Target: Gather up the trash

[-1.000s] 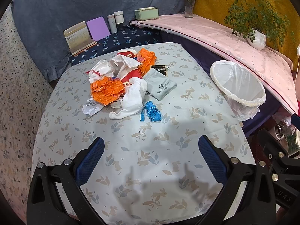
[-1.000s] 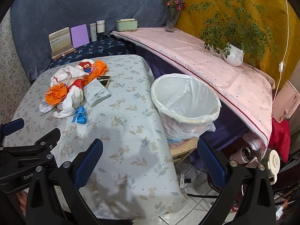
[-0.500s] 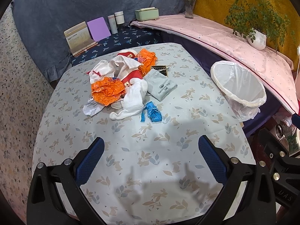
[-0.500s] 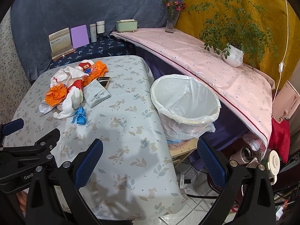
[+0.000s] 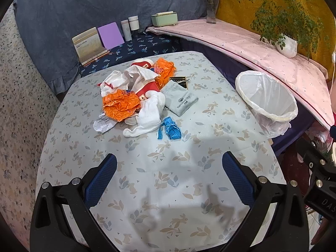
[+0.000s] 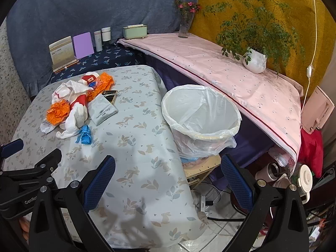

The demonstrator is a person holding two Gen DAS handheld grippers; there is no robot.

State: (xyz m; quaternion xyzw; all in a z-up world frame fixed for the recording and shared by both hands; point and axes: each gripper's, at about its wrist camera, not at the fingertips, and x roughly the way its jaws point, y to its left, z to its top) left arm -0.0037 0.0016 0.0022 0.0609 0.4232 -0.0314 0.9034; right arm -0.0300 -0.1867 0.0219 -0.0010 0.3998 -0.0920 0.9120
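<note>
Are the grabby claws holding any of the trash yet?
No. The left gripper and right gripper are both open and empty, above the leaf-patterned tablecloth, short of the crumpled orange and white trash pile.

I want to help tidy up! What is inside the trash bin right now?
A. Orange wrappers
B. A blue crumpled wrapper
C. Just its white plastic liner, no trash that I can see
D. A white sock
C: the trash bin shows only its white liner inside, while the orange wrappers, blue crumpled wrapper and white sock all still lie on the table.
</note>
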